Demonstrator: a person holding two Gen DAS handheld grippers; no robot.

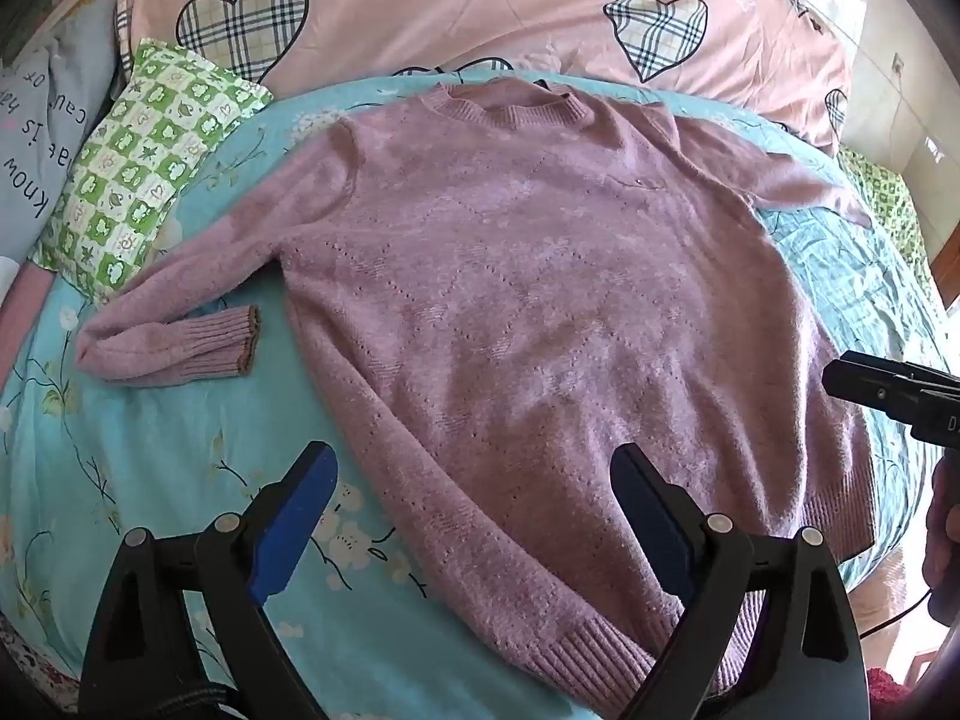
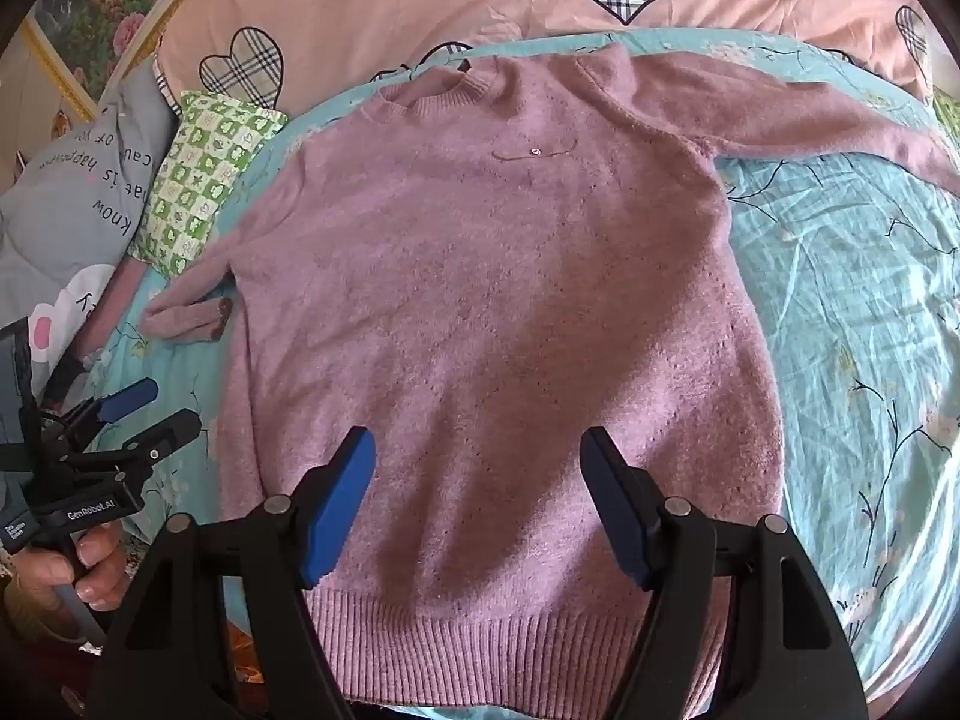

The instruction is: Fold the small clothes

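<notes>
Left wrist view: the pink sweater [image 1: 528,300] is spread flat on the blue floral bedsheet [image 1: 150,480], one sleeve folded back. The left gripper [image 1: 474,468] and the right gripper [image 2: 477,450] are held above its hem, jaws spread wide, nothing grasped.

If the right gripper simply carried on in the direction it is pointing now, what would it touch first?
Most likely the pink sweater: the open right gripper points down at its lower front, above the ribbed hem, nothing between. Exact contact spot is uncertain.

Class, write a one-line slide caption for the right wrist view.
Open right gripper poised above the hem of a pink sweater spread flat on the floral bedsheet.
</notes>
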